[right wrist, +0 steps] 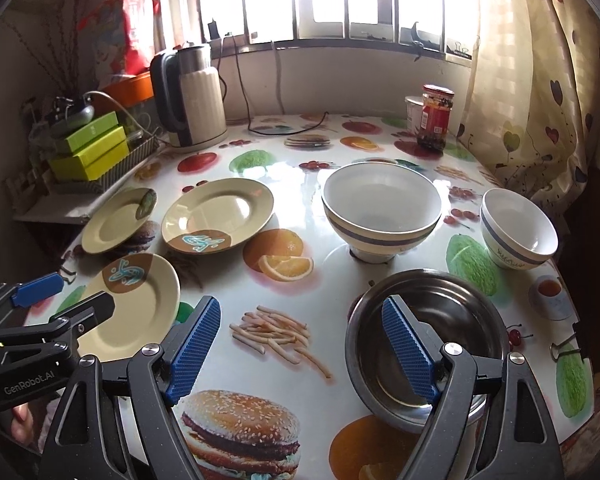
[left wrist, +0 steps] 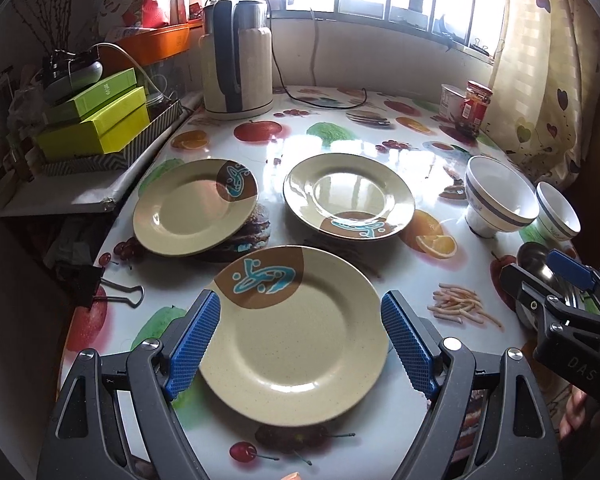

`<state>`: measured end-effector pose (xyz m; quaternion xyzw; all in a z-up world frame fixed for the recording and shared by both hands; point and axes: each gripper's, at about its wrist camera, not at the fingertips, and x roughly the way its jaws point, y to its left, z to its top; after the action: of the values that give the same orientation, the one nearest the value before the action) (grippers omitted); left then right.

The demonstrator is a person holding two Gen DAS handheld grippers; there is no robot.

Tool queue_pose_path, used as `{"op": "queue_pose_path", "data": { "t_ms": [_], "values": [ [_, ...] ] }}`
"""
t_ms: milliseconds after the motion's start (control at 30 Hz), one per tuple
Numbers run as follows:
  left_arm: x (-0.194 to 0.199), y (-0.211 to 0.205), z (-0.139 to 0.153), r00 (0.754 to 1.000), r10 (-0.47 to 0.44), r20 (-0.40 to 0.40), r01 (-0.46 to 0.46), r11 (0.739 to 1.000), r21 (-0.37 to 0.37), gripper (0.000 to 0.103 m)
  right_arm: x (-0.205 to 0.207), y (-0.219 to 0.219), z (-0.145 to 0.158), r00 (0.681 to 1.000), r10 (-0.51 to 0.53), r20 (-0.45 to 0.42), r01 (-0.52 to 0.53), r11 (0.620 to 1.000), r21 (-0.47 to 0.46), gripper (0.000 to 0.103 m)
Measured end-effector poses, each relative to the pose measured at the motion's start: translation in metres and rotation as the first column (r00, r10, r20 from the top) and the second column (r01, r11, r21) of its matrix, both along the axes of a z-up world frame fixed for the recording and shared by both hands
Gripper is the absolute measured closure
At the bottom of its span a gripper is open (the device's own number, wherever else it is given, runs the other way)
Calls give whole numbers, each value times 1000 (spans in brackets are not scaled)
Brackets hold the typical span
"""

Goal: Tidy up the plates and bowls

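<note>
Three cream plates with brown-and-blue motifs lie on the fruit-print table (left wrist: 380, 140). The nearest plate (left wrist: 296, 344) lies under my left gripper (left wrist: 300, 304), which is open, its blue pads over the plate's left and right edges. Another plate (left wrist: 192, 206) is far left and a third (left wrist: 348, 196) is in the middle. A steel bowl (right wrist: 426, 344) sits under my right gripper (right wrist: 300, 306), also open. One finger is over the bowl's inside, the other over bare table. Beyond it stand a large white blue-banded bowl (right wrist: 380, 212) and a small one (right wrist: 518, 232).
An electric kettle (left wrist: 236, 56) with its cord stands at the back. A red-labelled jar (right wrist: 436, 118) and a white cup (right wrist: 414, 114) stand back right. Green boxes (left wrist: 100, 120) are stacked on a side shelf. A binder clip (left wrist: 96, 288) grips the left table edge. A curtain (right wrist: 540, 80) hangs at right.
</note>
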<state>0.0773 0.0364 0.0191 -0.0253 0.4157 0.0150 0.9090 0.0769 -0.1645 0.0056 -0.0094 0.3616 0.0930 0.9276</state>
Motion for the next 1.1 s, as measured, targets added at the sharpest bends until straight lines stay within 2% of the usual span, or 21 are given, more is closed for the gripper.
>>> {"op": "queue_pose_path", "data": {
  "t_ms": [133, 200, 333, 500, 633, 700, 800, 900, 1000, 1100],
  "values": [
    [21, 16, 2, 1000, 12, -18, -12, 1000, 25, 21, 19, 12, -2, 999, 14, -32, -15, 1000, -12, 19],
    [33, 24, 3, 1000, 2, -23, -2, 1000, 2, 25, 30, 18, -4, 998, 24, -51, -24, 1000, -1, 19],
    [55, 37, 1, 999, 7, -40, -9, 998, -59, 25, 52, 26, -7, 995, 31, -98, -25, 998, 62, 19],
    [79, 43, -4, 999, -8, -39, 5, 997, -77, 25, 70, 50, -8, 995, 43, -85, -42, 999, 18, 19],
    [98, 42, -4, 998, -46, -30, 43, 995, -92, 26, 88, 56, -17, 994, 21, -108, -18, 999, 26, 23],
    [110, 43, -7, 997, -60, -47, 54, 991, -118, 35, 93, 55, -24, 991, 5, -130, 0, 999, 36, 24],
    [128, 40, -11, 995, -77, -61, 68, 988, -138, 37, 103, 54, -34, 987, -21, -161, 29, 998, 48, 31],
    [144, 33, -18, 991, -109, -80, 96, 984, -151, 41, 110, 54, -38, 986, -27, -166, 37, 998, 58, 32],
    [157, 31, -27, 988, -97, -123, 76, 983, -164, 47, 118, 54, -42, 985, -28, -173, 38, 997, 59, 34],
    [162, 27, -27, 988, -110, -104, 94, 985, -146, 47, 125, 52, -47, 981, -29, -190, 42, 997, 66, 38]
  ]
}}
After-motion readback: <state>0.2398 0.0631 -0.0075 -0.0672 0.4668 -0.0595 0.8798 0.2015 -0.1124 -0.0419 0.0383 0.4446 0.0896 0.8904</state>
